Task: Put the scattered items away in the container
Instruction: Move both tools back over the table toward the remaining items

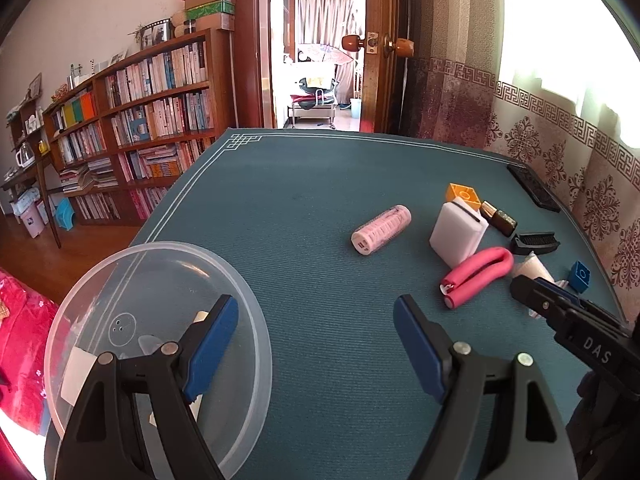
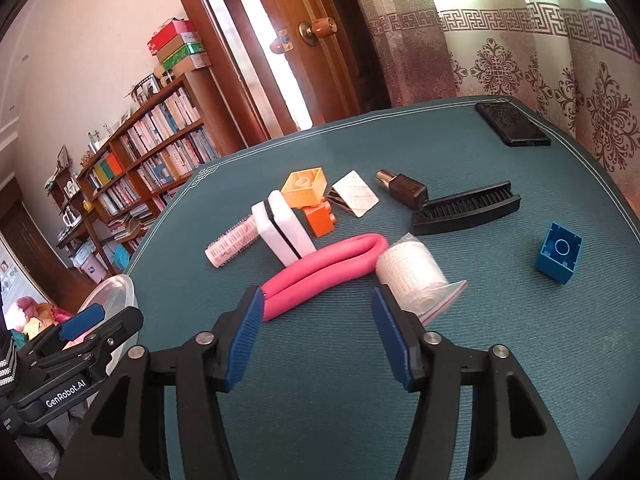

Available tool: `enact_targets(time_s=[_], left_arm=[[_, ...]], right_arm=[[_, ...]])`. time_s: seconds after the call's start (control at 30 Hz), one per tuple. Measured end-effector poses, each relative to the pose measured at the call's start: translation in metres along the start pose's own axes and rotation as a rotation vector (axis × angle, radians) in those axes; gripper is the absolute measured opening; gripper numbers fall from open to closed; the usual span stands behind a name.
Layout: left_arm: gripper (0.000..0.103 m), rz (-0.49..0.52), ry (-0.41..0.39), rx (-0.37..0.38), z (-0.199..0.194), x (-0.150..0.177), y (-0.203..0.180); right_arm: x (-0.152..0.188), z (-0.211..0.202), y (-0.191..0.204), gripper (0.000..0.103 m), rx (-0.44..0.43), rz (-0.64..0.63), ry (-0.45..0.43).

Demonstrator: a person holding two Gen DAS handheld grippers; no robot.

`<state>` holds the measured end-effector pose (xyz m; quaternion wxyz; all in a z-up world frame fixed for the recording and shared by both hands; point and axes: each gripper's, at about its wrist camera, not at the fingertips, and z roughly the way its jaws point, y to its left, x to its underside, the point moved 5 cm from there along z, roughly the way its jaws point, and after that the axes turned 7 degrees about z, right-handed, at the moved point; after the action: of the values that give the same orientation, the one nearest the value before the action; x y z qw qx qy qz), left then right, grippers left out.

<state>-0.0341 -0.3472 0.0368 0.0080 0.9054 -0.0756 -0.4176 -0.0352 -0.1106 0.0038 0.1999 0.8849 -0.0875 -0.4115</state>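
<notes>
Right wrist view: the right gripper (image 2: 316, 332) hangs low over the teal mat (image 2: 500, 360), jaws spread wide and holding nothing; the near end of the pink foam roller (image 2: 324, 266) lies just ahead of its left finger and the bagged white roll (image 2: 412, 276) just ahead of its right finger.
Left gripper: the left gripper (image 1: 316, 344) is also spread open and empty, its left finger over the clear plastic container (image 1: 132, 276).
Container: it sits at the near left corner of the mat, well apart from the cluster; some small pale pieces seem to lie inside, though I cannot tell what they are.
Scattered items: pink hair curler (image 1: 382, 230), white block (image 1: 458, 234), yellow brick (image 2: 305, 186), orange brick (image 2: 320, 220), brown bottle (image 2: 402, 190), black comb (image 2: 466, 210) and blue brick (image 2: 559, 253) all lie on the mat.
Likely step: picking the foam roller or the bagged roll, judging by aim.
Doing it well: centre the jaws on one item only, since the two touch.
Grip advice: close across the foam's doubled limbs near the middle so that it does not spring apart.
Risk: the bag's loose plastic may slip.
</notes>
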Motion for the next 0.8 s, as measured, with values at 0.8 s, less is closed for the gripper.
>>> enact_targets(time_s=[0.8], left_arm=[[0.083,0.095,0.067,0.129,0.024,0.000,-0.061]], right_arm=[[-0.039,-0.032,-0.133,0.064,0.279,0.140,-0.108]])
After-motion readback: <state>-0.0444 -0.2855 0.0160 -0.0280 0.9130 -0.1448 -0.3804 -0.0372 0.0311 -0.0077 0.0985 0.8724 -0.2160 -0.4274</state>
